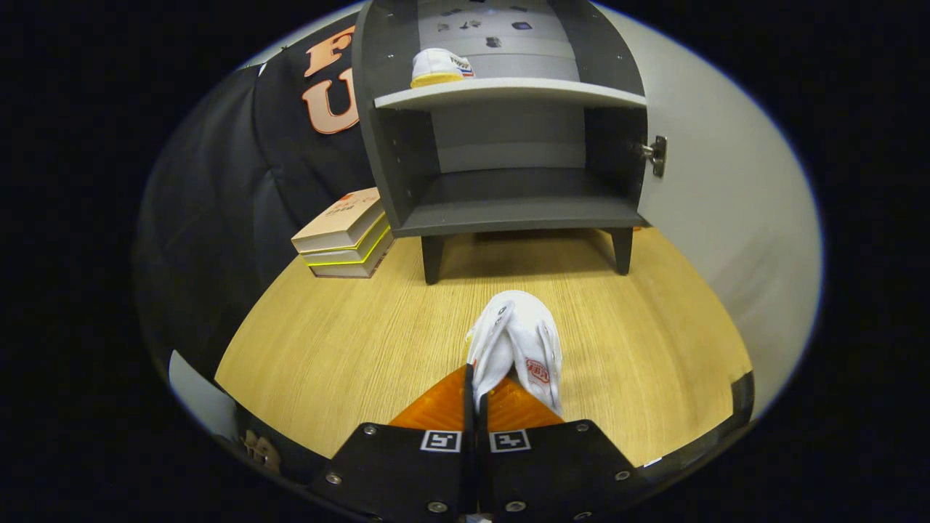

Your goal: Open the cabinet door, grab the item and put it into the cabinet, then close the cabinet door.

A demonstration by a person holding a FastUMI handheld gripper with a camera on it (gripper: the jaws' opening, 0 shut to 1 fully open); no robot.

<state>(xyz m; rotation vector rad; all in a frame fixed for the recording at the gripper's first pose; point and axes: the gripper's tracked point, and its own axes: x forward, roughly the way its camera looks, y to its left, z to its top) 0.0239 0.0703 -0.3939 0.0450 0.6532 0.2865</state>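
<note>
My gripper is shut on a white shoe, pinching its edge between both fingers, so the shoe sticks out just ahead of them above the wooden table. Beyond it stands the dark grey cabinet on short legs, its door swung wide open to the right, hinge showing. The lower compartment holds nothing. On the upper shelf lies a second white shoe with a yellow sole.
A stack of three books lies on the table just left of the cabinet. The black cloth wall runs behind and to the left. The open door bounds the space right of the cabinet.
</note>
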